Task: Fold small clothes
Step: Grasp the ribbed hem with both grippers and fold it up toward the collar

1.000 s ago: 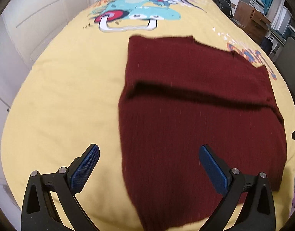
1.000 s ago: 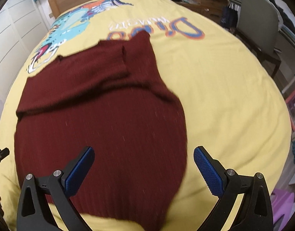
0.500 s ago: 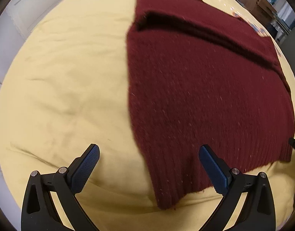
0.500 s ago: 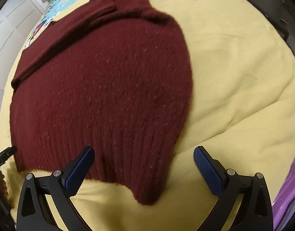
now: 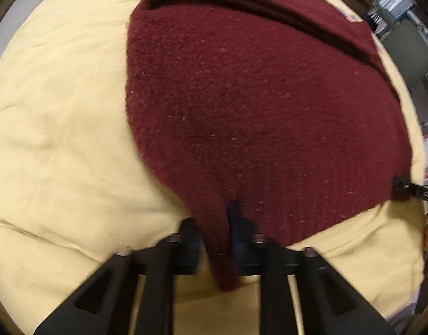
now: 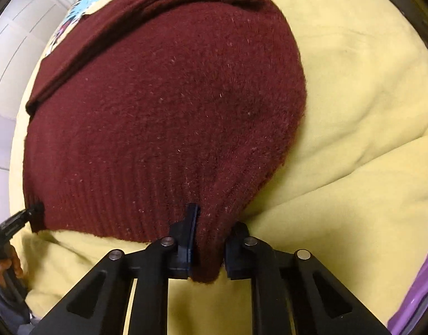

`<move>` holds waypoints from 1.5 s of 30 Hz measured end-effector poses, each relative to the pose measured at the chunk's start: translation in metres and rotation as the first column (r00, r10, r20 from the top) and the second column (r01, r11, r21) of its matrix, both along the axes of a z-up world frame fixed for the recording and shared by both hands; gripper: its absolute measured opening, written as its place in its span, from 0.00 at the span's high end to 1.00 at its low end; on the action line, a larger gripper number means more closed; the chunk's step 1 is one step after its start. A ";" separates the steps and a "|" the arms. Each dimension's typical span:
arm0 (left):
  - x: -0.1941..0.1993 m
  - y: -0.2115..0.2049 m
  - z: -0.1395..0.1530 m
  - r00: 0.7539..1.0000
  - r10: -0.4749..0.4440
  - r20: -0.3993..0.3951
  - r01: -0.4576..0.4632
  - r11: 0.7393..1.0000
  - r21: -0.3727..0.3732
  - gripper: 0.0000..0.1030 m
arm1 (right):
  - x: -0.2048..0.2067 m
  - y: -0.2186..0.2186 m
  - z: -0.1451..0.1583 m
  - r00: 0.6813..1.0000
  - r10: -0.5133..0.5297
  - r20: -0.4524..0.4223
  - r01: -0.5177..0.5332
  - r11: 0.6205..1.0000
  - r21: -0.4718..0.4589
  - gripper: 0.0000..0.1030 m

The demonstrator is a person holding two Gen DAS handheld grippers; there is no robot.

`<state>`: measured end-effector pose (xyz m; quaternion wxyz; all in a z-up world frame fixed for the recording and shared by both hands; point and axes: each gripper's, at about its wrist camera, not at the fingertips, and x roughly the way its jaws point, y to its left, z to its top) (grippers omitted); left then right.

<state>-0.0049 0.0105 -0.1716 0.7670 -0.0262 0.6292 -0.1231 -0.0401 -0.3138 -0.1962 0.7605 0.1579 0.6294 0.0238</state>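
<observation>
Now a dark red knitted sweater (image 5: 255, 106) lies spread on a bed covered by a yellow bedspread (image 5: 60, 106), with its ribbed hem nearest both cameras and a folded sleeve lying across its far part; the left hand-held gripper (image 5: 216, 240) has just been closing, and its jaws are pinched together on the hem corner at the sweater's left side, the knit bunched into a narrow fold between the blue pads; the right hand-held gripper (image 6: 208, 245) has likewise just been closing and clamps the hem corner at the other side, a tongue of red wool hanging down between its fingers (image 6: 190, 223); each view shows the tip of the other tool at the far end of the hem; a printed cartoon design (image 6: 74, 14) shows on the bedspread beyond the sweater; a grey-green chair (image 5: 406, 53) stands beside the bed.
</observation>
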 end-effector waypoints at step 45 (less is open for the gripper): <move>0.242 0.006 0.120 0.948 0.089 0.306 -0.096 0.995 0.008 0.91 | 0.277 -0.012 0.120 0.947 -0.002 0.323 0.047 0.990 -0.131 0.89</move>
